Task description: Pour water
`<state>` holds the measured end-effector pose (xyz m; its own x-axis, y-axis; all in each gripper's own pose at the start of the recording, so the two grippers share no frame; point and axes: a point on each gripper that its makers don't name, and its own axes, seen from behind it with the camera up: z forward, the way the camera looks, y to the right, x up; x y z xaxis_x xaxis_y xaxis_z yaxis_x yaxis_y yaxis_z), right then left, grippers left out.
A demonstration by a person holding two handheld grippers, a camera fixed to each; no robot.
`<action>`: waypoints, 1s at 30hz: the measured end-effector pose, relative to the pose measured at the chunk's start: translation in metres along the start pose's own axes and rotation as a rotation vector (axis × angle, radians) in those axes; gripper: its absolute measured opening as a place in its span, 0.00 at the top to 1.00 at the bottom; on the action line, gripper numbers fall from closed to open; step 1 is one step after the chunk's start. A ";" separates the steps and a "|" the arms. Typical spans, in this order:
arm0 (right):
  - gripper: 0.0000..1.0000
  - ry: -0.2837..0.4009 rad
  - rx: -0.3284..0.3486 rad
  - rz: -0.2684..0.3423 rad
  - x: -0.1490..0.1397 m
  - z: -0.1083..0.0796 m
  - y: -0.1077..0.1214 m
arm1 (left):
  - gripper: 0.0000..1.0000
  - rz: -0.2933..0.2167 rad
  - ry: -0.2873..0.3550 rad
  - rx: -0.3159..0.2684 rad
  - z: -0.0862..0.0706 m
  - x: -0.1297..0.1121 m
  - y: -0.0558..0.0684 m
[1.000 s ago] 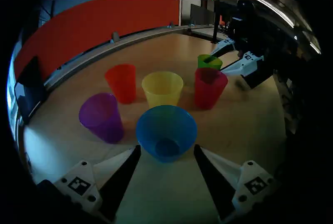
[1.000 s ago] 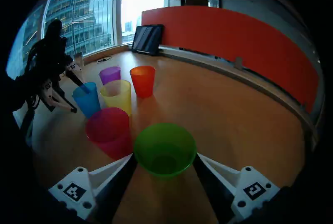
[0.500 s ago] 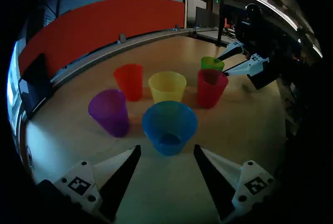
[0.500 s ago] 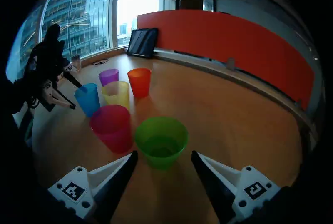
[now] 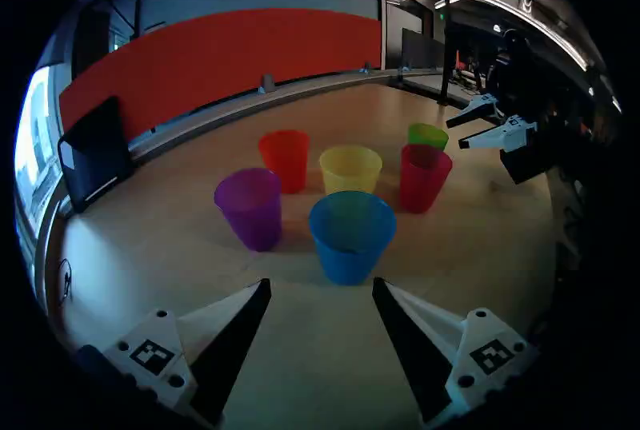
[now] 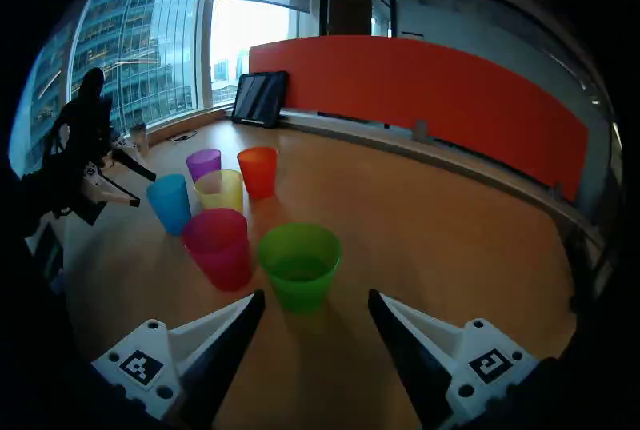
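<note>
Several plastic cups stand together on a wooden table [image 5: 480,238]. In the left gripper view the blue cup [image 5: 352,236] is nearest, a little beyond my open left gripper [image 5: 320,306], with purple [image 5: 250,208], orange [image 5: 285,160], yellow [image 5: 350,172], red [image 5: 423,177] and green [image 5: 428,136] cups behind. In the right gripper view the green cup [image 6: 300,265] stands just ahead of my open right gripper [image 6: 314,314], the red cup [image 6: 218,247] to its left. Nothing is between either gripper's fingers. The right gripper [image 5: 490,128] appears far right, the left gripper [image 6: 116,174] far left.
A dark tablet [image 6: 258,98] leans against the orange wall [image 6: 432,94] at the table's back edge. Large windows [image 6: 136,54] lie beyond the table. A person's dark figure [image 6: 76,150] holds the far gripper. Bare tabletop [image 6: 448,230] extends right of the cups.
Both grippers have drawn back from the cups: the blue cup and the green cup, earlier between the fingertips, now stand clear ahead of them and look smaller.
</note>
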<state>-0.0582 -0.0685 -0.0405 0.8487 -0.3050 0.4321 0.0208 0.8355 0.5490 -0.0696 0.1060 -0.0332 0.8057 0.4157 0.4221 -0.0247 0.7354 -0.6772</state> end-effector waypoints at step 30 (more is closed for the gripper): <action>0.00 0.279 -0.228 0.097 0.060 -0.035 0.037 | 0.06 -0.093 0.395 0.369 -0.063 0.071 -0.066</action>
<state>0.0119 -0.0398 -0.0192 0.9632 -0.1094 0.2456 0.0237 0.9444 0.3279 0.0268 0.0533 0.0040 0.9736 0.1597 0.1631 -0.0916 0.9278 -0.3616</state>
